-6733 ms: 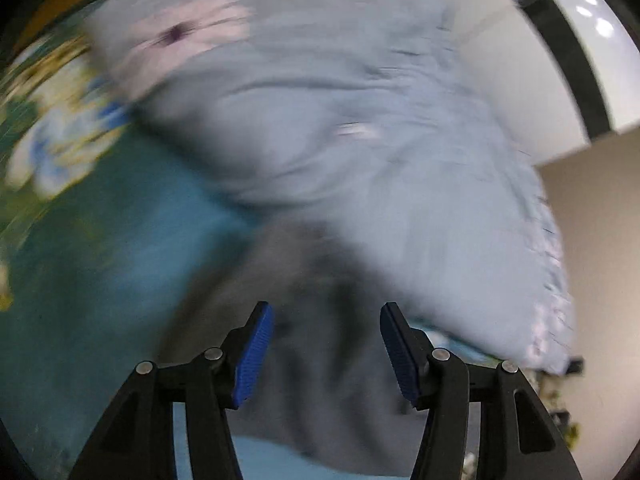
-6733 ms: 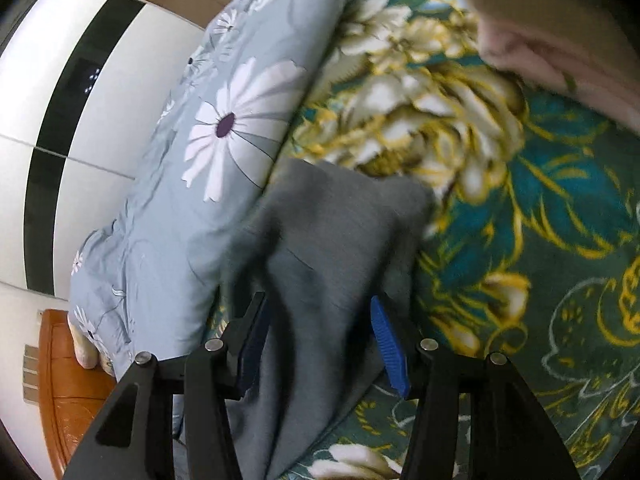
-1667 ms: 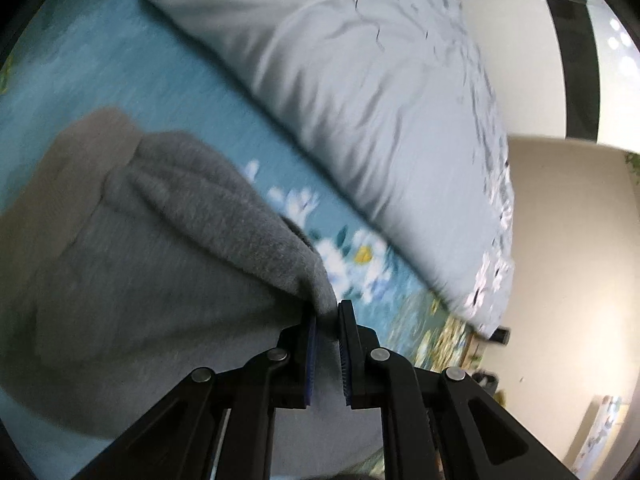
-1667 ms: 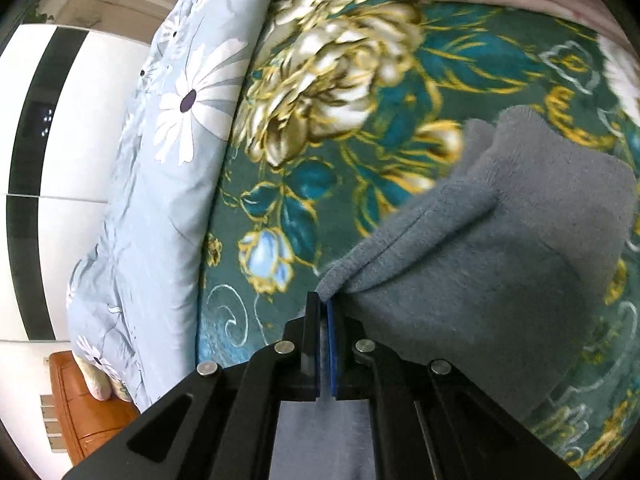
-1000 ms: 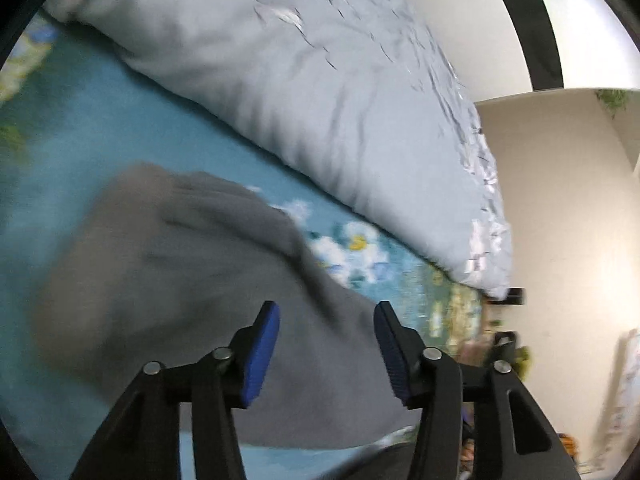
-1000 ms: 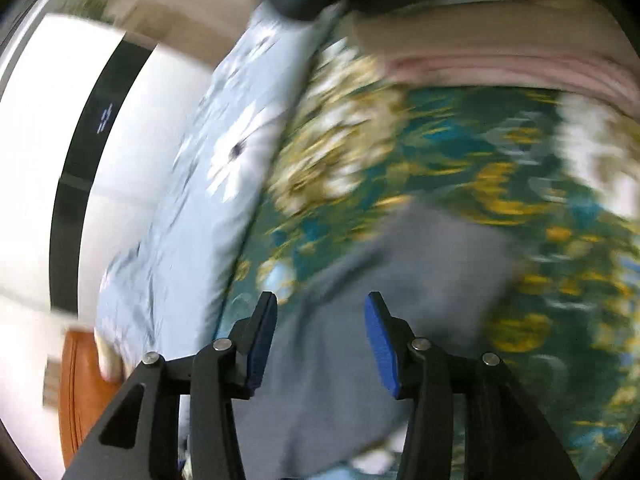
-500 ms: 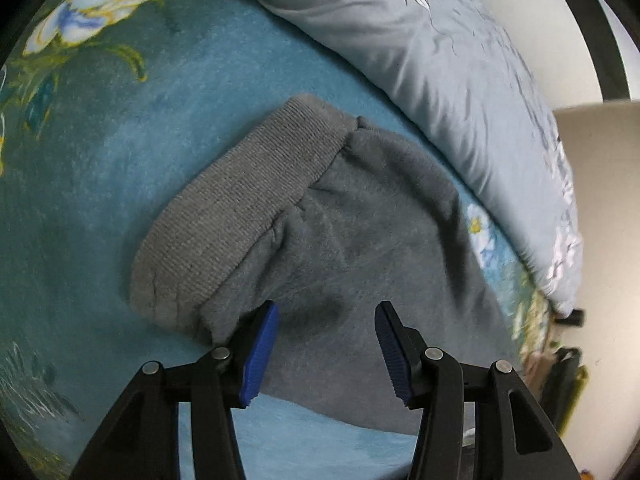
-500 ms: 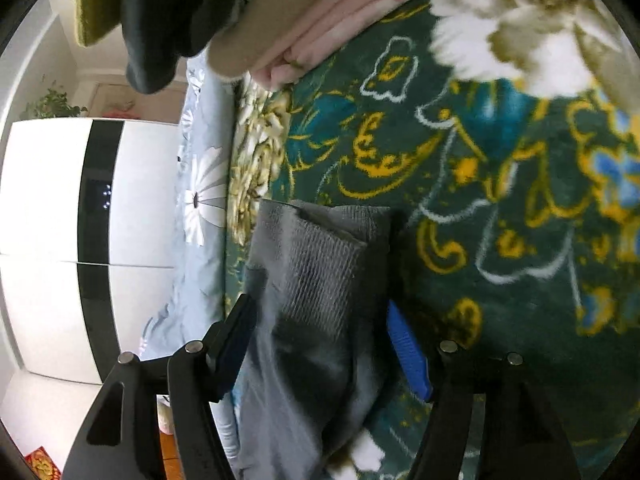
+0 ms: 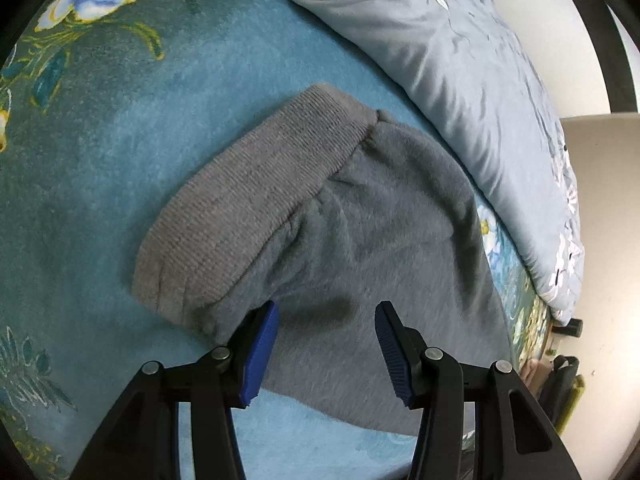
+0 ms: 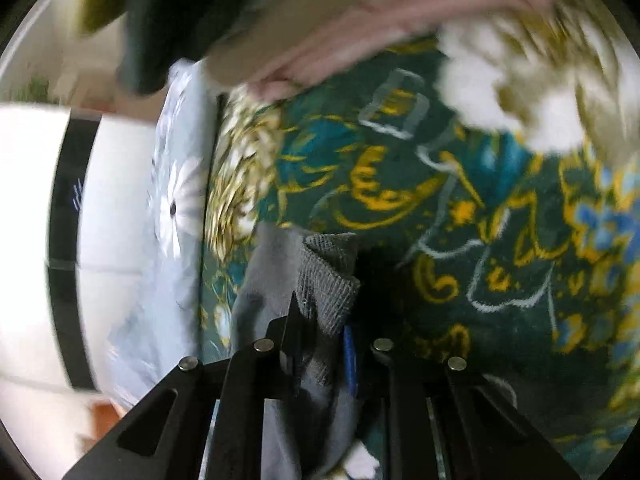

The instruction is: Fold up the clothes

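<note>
A grey fleece garment (image 9: 360, 240) with a ribbed band (image 9: 256, 196) lies folded on the teal floral bedspread (image 9: 120, 112). My left gripper (image 9: 326, 344) is open, its blue pads just above the garment's near edge, holding nothing. In the right wrist view, my right gripper (image 10: 320, 332) is shut on the ribbed end of the same grey garment (image 10: 324, 272), which bunches up between the fingers; this view is blurred.
A pale blue daisy-print duvet (image 9: 460, 48) lies along the far side of the bed, also in the right wrist view (image 10: 172, 200). A stack of pink, beige and dark clothes (image 10: 320, 32) sits beyond the right gripper. A white wardrobe (image 10: 36, 200) stands behind.
Both grippers let go of the garment about a second ago. The left has stayed open over it. The right has since closed on the ribbed end and is moving.
</note>
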A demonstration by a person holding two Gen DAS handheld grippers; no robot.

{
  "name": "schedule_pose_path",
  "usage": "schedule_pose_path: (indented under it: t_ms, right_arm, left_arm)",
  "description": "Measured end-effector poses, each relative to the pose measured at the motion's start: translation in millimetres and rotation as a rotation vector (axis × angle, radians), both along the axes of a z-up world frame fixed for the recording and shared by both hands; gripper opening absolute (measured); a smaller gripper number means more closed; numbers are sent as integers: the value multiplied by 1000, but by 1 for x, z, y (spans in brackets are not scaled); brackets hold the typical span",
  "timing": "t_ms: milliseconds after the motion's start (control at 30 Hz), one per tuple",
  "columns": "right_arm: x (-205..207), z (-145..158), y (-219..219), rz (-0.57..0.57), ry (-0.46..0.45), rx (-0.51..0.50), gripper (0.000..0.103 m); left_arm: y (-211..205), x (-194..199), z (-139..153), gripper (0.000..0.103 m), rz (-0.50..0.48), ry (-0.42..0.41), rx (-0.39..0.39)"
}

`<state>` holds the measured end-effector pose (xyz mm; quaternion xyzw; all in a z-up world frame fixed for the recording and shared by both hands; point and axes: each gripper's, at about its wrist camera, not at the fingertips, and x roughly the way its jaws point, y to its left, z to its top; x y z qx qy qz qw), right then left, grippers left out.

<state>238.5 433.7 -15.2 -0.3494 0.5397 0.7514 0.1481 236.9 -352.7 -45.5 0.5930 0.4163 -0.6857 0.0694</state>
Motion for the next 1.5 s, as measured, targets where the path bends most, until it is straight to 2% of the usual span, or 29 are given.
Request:
schedule_pose_path:
  t_ms: [167,233,367,433,533,633,800,933,1000,1033,1100,1200,1300,1367,1433,1500]
  right_arm:
    - [-28,78,-46,198,-4,239,17]
    - [-47,113,-85,332,7,309,17]
    - [-72,142,-170,559,-25,394,17]
    - [-86,141,-209,650,-49,416,17]
    - [-104,123,-272,782,-136,441,17]
    - [-116,96,-322,886,-237,438,17]
    - [-124,51,-386,1028,-357,528,22]
    - [-119,15,-398,1042,-409,461,27]
    - [-114,4,-398,1075,-411,369,35]
    - [-112,3,-397,1089,-400,321,35]
    - [-108,15,-388,1074,-323,267,36]
    - [-105,43,-354,963,-172,216,36]
    - [-95,58,-305,778,-89,202,36]
    - [-84,50,-279,668,-41,75,36]
    - [-73,43,-254,561,9,-48,36]
    - [-66,39,-244,498,58,-109,38]
  left_arm:
    - [9,-2,6,54,-43,24,6]
    - [11,-2,4,54,-41,36,36]
    - [18,-5,3,54,-56,60,80]
    - [26,-9,3,54,-59,74,99]
    - [30,-14,3,54,-48,92,121]
    - [18,-12,7,54,-30,108,139]
    - [6,-10,13,57,-21,141,152]
    - [-5,-1,12,58,-35,146,160]
    - [-11,3,10,58,-42,141,171]
    - [-12,5,9,58,-46,137,179]
    - [-2,2,12,58,-82,147,187]
    - [27,-9,19,59,-169,181,209]
    - [76,-29,23,63,-281,201,260]
    - [111,-42,23,64,-352,207,297]
    - [137,-53,14,66,-367,174,317]
    - [163,-64,5,69,-381,141,338]
